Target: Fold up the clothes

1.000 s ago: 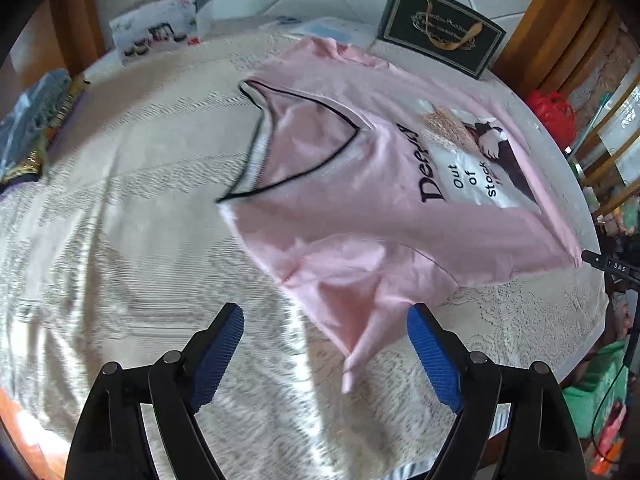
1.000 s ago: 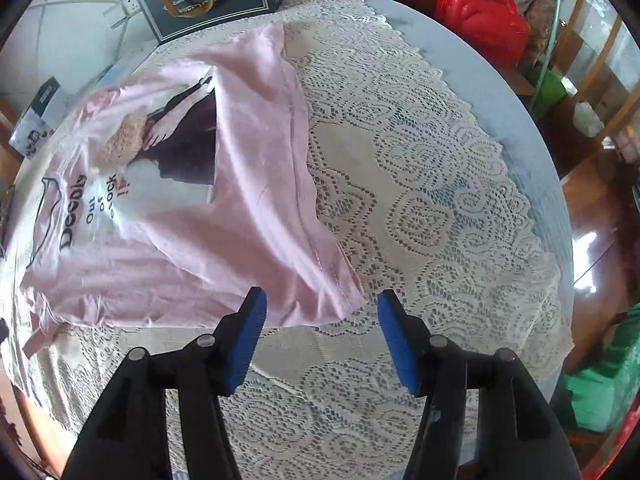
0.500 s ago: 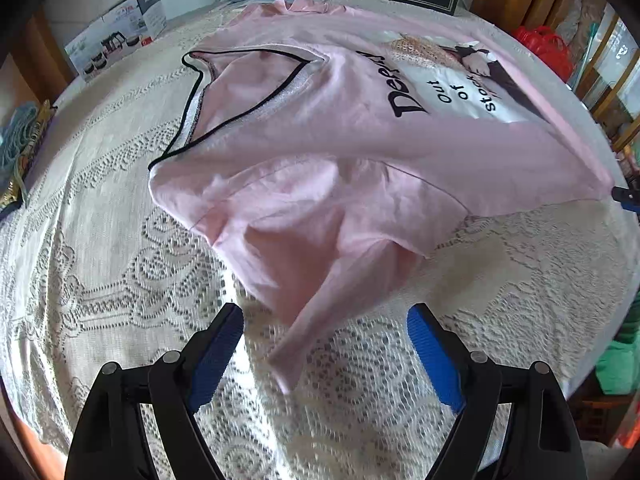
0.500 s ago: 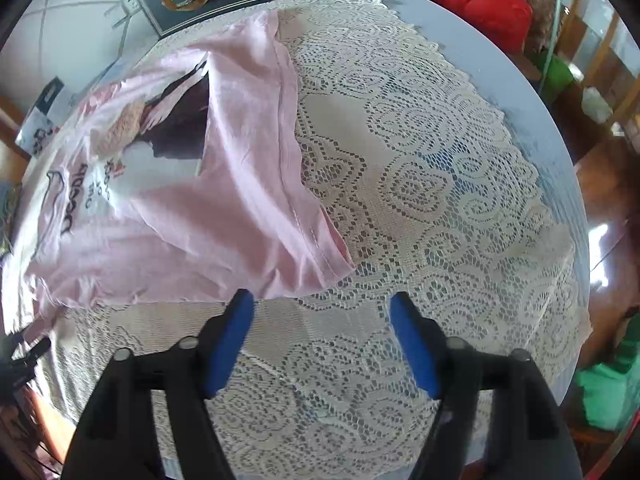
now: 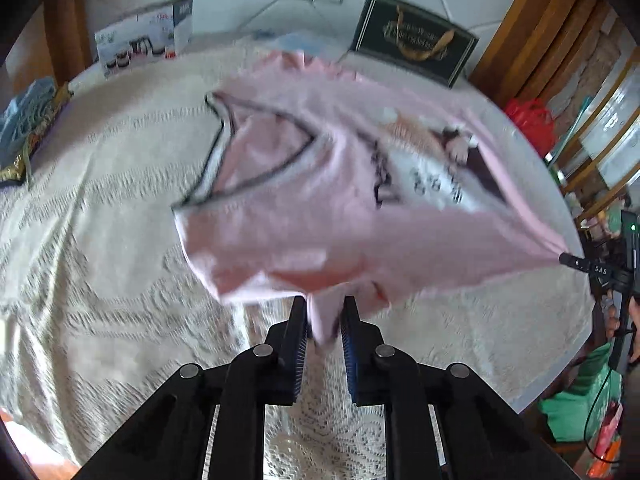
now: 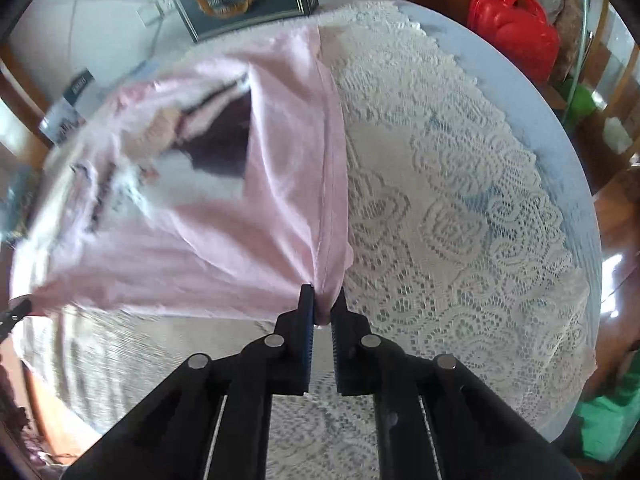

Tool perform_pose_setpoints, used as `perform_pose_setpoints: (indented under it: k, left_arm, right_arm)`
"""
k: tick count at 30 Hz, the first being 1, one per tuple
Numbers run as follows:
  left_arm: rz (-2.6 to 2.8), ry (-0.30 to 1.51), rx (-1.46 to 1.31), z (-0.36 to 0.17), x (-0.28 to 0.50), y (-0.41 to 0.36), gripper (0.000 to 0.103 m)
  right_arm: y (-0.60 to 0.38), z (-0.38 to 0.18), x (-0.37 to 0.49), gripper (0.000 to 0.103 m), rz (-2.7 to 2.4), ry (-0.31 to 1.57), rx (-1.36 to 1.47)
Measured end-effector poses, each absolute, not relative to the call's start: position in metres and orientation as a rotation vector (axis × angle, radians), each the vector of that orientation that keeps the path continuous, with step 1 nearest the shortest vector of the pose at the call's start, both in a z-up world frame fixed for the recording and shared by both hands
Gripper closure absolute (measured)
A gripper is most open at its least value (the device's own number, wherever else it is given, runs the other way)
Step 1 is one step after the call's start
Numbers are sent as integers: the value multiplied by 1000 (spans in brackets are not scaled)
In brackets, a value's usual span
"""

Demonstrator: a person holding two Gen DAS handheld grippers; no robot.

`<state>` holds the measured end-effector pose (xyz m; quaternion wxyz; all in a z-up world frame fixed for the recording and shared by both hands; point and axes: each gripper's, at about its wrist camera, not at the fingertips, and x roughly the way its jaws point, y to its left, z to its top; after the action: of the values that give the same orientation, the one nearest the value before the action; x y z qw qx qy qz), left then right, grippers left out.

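A pink T-shirt [image 5: 320,208] with a black-trimmed V neck and a printed picture lies on the lace-covered round table [image 5: 100,220], its near edge lifted. My left gripper [image 5: 324,312] is shut on the near sleeve. My right gripper [image 6: 323,300] is shut on the shirt's [image 6: 248,220] near hem corner; it also shows at the right edge of the left wrist view [image 5: 576,262], pulling the hem taut.
A dark gift bag [image 5: 412,40] and a printed box [image 5: 144,36] stand at the table's far side. Blue items [image 5: 24,120] lie at the far left. A red bag [image 6: 516,28] and wooden chairs are beyond the right edge. The table edge [image 6: 580,184] curves close on the right.
Both grippers have closed on the shirt, the left on the sleeve and the right on the hem corner. The near edge is now lifted and stretched between them.
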<state>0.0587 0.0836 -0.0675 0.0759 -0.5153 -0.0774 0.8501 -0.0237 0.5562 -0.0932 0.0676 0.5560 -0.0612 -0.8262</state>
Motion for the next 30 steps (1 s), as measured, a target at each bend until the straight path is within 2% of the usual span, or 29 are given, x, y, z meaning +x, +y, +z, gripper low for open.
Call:
perform_pose_setpoints:
  k: [5, 10, 12, 13, 14, 15, 16, 18, 20, 22, 27, 30]
  left_arm:
    - [2555, -187, -1480, -36, 8, 76, 86]
    - [2475, -97, -1519, -33, -52, 76, 86]
    - [2448, -33, -1529, -35, -50, 79, 80]
    - [2438, -18, -1545, -42, -44, 80, 67]
    - [2428, -3, -1560, -48, -38, 81, 44]
    - [2417, 11, -1576, -54, -32, 82, 29]
    - [2407, 15, -1596, -63, -21, 84, 11]
    - [2387, 23, -1633, -80, 0, 89, 8]
    - [2372, 20, -1657, -93, 20, 97, 6]
    - [2369, 22, -1663, -103, 40, 105, 4]
    - [2391, -14, -1649, -113, 72, 119, 2]
    - [2389, -8, -1663, -124, 78, 125, 1]
  right_arm:
    - [562, -57, -46, 95, -2483, -305, 1594]
    - [559, -44, -81, 95, -2524, -365, 1617]
    - [562, -49, -83, 95, -2521, -391, 1670]
    - [562, -56, -80, 95, -2514, -379, 1698]
    - [563, -63, -77, 95, -2508, -366, 1725]
    - [564, -70, -74, 94, -2502, -357, 1753]
    - [566, -78, -70, 91, -2497, -364, 1778]
    - [570, -96, -61, 74, -2488, -373, 1826]
    - [572, -108, -52, 38, -2499, -363, 1838]
    - [572, -108, -46, 33, -2505, -341, 1822]
    - [573, -108, -32, 30, -2517, -288, 1781]
    - [573, -108, -24, 20, -2523, -256, 1757]
